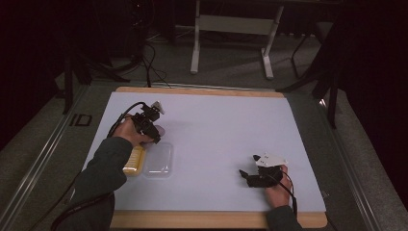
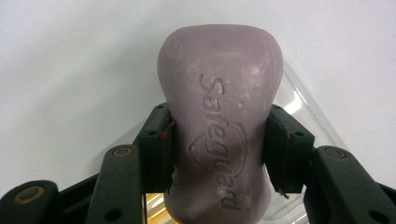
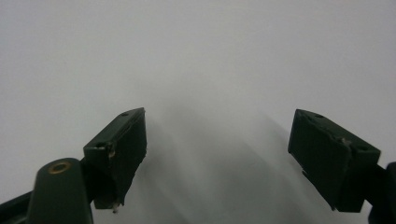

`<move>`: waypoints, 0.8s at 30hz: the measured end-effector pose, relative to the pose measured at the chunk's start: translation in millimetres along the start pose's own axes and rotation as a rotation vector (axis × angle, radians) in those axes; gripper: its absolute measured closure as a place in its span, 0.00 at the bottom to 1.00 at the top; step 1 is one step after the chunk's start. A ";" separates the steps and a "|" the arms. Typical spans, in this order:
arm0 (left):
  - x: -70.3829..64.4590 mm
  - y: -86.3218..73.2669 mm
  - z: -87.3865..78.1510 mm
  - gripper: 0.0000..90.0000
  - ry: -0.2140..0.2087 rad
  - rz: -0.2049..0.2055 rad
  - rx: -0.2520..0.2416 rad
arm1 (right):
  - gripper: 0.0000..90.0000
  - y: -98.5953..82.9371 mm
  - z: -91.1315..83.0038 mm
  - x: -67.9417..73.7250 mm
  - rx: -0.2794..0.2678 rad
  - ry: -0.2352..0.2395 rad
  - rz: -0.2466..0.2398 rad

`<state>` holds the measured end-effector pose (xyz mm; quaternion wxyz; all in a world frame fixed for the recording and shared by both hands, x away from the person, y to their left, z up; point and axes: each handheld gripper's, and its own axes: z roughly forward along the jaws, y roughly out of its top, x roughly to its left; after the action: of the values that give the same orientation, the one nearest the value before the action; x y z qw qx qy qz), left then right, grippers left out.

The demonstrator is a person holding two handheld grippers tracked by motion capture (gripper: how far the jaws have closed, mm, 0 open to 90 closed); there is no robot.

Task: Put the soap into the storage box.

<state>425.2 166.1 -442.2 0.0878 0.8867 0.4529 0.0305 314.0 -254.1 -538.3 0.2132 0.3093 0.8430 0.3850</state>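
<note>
**A:** Soap first: where is it, and how is it held?

**B:** The mauve Safeguard soap bar sits clamped in the left gripper, lifted just above the clear soap case near the left edge of the white worktop. The 2 jaws press on the bar's long sides at its narrowed waist, with the stamped face toward the camera.

**A:** Is that a good place to take hold?

**B:** I judge so. The bar looks hard and dense, fairly heavy for its bulk, and the waist gives the pads a natural seat, so it should not slide lengthwise. Its surface seems smooth and waxy, though, so a light squeeze could let it slip, while a hard one may dent the edges.

**A:** And the case?

**B:** Thin clear plastic, likely light and easily nudged. Something yellow lies in its left half, partly hidden by the sleeve; I cannot tell what.

**A:** The other hand?

**B:** The right gripper rests low on the worktop, well apart, jaws spread wide around nothing.
</note>
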 end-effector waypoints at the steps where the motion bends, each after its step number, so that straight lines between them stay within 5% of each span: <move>1: 0.2 -0.9 -0.5 0.55 -0.001 0.002 0.000 | 0.21 0.0 0.0 0.0 0.000 0.000 0.000; 24: 10.2 -20.8 1.4 0.55 -0.001 -0.043 0.008 | 0.21 0.0 -0.2 0.6 -0.002 -0.003 0.000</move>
<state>414.8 186.2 -447.7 0.0853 0.8772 0.4718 0.0262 313.5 -253.8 -538.3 0.2147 0.3097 0.8422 0.3855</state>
